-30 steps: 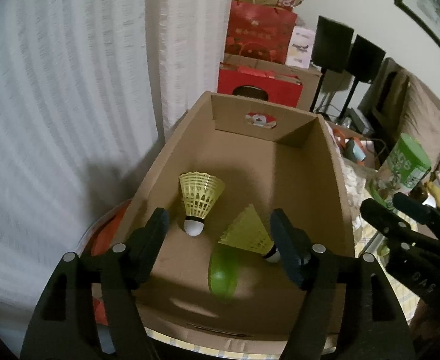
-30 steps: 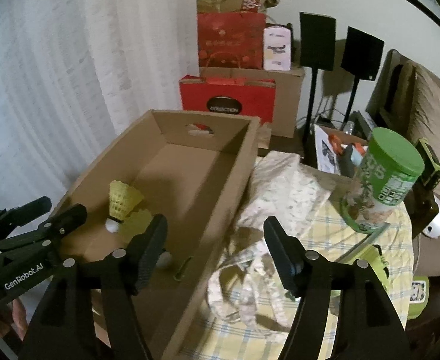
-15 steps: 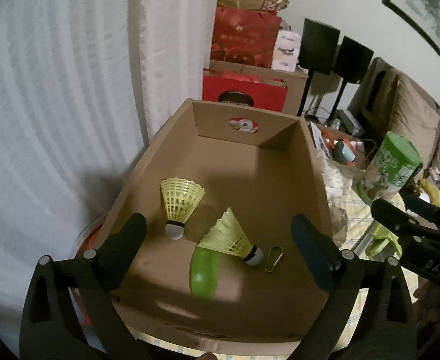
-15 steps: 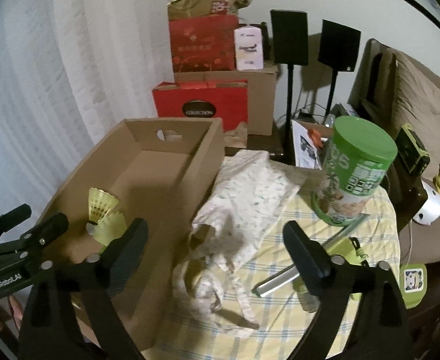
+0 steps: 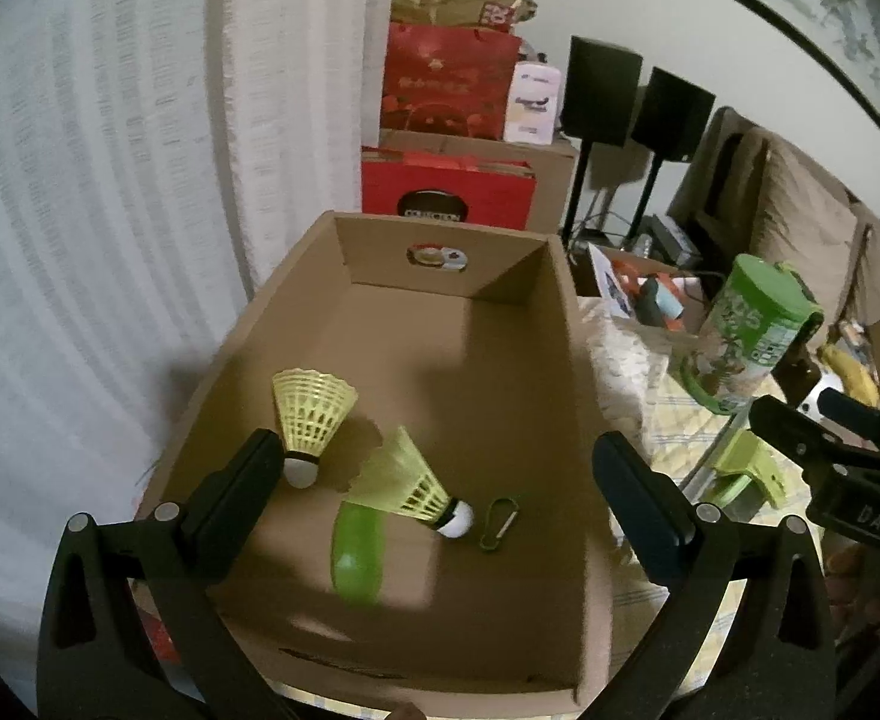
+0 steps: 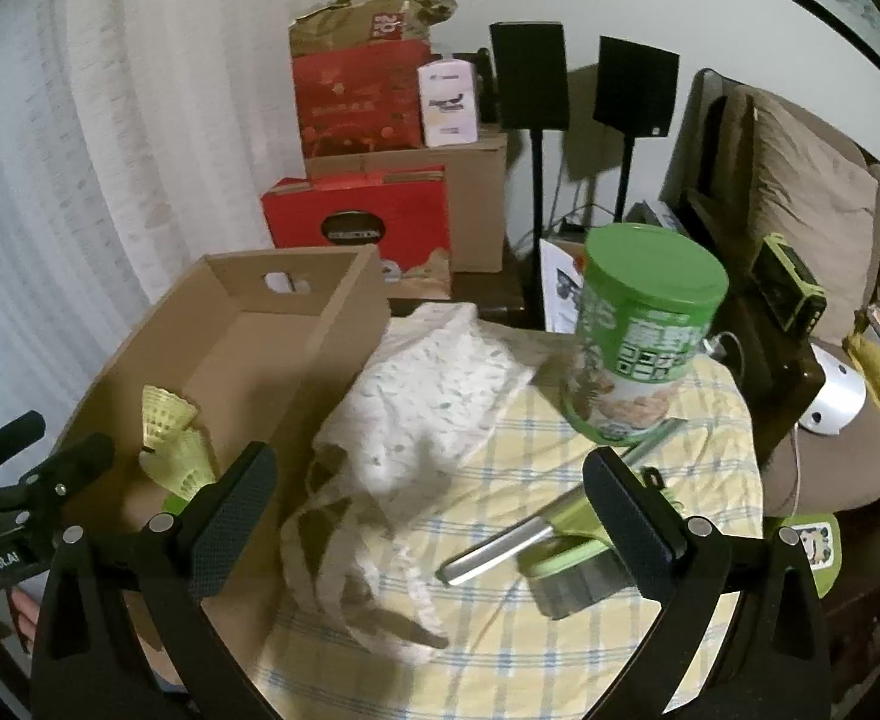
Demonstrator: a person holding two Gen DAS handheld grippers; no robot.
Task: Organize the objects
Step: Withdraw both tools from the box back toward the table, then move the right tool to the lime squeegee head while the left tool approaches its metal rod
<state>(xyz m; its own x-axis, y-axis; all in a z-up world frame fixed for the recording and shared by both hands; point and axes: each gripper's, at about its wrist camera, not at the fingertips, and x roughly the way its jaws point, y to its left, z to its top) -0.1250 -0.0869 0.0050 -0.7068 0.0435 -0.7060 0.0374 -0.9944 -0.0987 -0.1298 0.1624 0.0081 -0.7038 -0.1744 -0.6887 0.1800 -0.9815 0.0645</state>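
Observation:
An open cardboard box (image 5: 572, 372) holds two yellow shuttlecocks (image 5: 311, 414) (image 5: 413, 483), a green oblong piece (image 5: 356, 558) and a small green carabiner (image 5: 500, 522). My left gripper (image 5: 440, 492) is open and empty above the box's near end. My right gripper (image 6: 428, 498) is open and empty above the checked cloth (image 6: 560, 648), over a white patterned fabric (image 6: 434, 396). A green can (image 6: 644, 330), a silver rod (image 6: 500, 546) and a green tool (image 6: 566, 558) are on the table. The box also shows in the right wrist view (image 6: 344, 300).
Red gift bags and cardboard boxes (image 6: 380, 192) are stacked behind the table by the white curtain (image 5: 98, 180). Two black speakers (image 6: 584, 78) on stands and a brown sofa (image 6: 812, 228) are at the right. The right gripper shows in the left wrist view (image 5: 848, 456).
Both grippers opened wider and pulled back. The left gripper's view rose, showing the carabiner lying in the box. The right gripper swung right, over the table and fabric.

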